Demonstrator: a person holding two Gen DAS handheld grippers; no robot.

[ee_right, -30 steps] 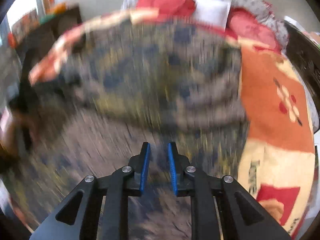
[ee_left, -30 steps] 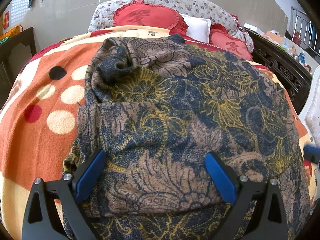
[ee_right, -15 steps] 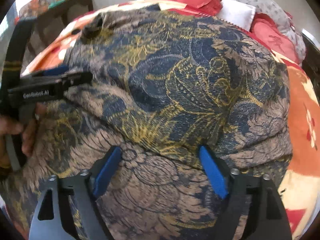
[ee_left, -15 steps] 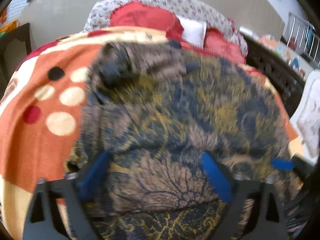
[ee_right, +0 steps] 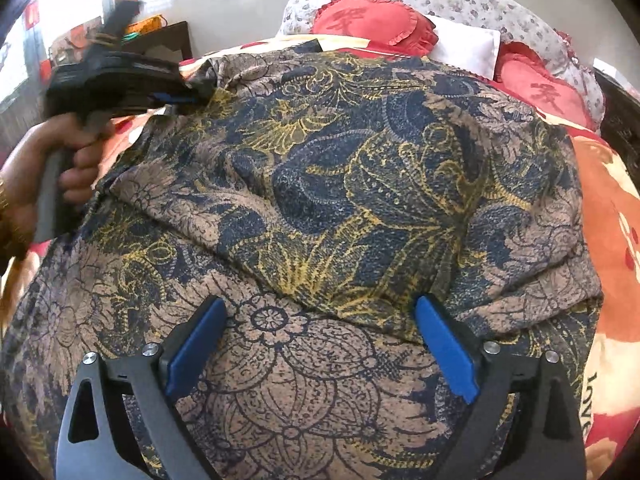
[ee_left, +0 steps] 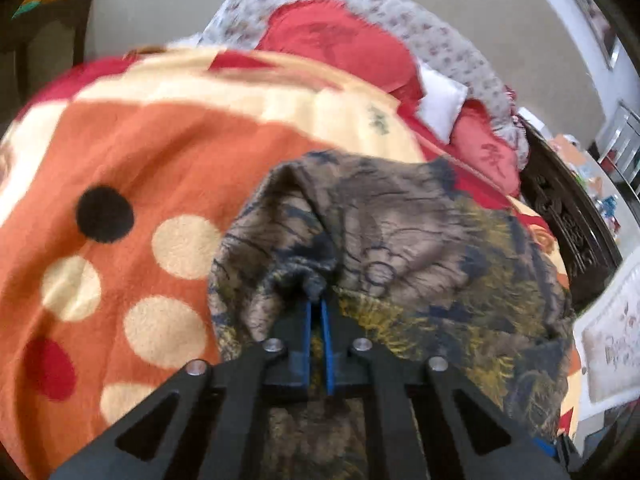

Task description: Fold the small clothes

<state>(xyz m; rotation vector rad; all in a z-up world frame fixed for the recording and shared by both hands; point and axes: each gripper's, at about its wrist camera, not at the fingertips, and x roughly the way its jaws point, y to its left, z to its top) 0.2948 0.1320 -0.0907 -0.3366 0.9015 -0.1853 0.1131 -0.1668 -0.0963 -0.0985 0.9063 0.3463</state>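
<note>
Left fingers (ee_left: 316,308) pinched together on a bunched corner of the paisley garment (ee_right: 360,184) | right fingers (ee_right: 320,340) spread wide above it | garment mid-bed on orange blanket (ee_left: 120,160) | step: fold-over | next: carry corner across.

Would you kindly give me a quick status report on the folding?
Left gripper shut on a bunched edge of the patterned garment. Right gripper open over it, gripping nothing. Garment partly folded on the blanket. Nothing in the way.

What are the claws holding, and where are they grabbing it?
The left claw pinches a bunched fold at the edge of the floral garment. The right claw is open, holding nothing.
</note>
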